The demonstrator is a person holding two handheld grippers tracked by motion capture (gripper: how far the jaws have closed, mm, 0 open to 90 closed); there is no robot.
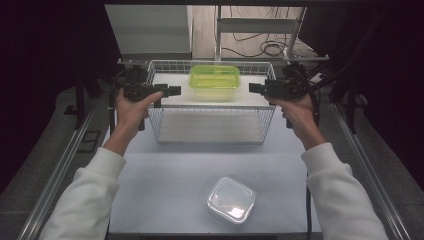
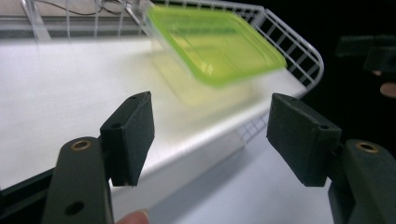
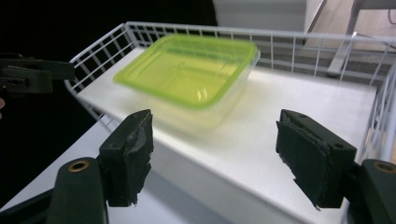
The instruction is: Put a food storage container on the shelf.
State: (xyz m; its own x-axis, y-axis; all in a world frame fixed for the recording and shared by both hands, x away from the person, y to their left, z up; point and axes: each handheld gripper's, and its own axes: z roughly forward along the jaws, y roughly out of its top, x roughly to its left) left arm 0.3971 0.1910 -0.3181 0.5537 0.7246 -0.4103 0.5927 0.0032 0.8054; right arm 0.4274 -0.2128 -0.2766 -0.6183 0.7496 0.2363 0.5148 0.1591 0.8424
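A wire basket (image 1: 210, 125) stands on the table (image 1: 165, 185), at the far side. Inside the basket is a raised shelf (image 1: 170, 87) at the back. A box with a lid (image 1: 214, 81) sits on that shelf, near the middle. A second box (image 1: 231, 199) sits on the table at the near side, well apart from the basket. The left gripper (image 1: 172, 90) is at the basket's left end, the right gripper (image 1: 254, 88) at its right end. The box on the shelf is between them.

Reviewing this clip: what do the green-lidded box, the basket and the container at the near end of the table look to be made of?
Green-lidded box: translucent plastic, glossy lid with highlights.
Basket: thin white-coated metal wire, judging by its open grid.
Near container: clear, shiny plastic, likely; glare on its lid.
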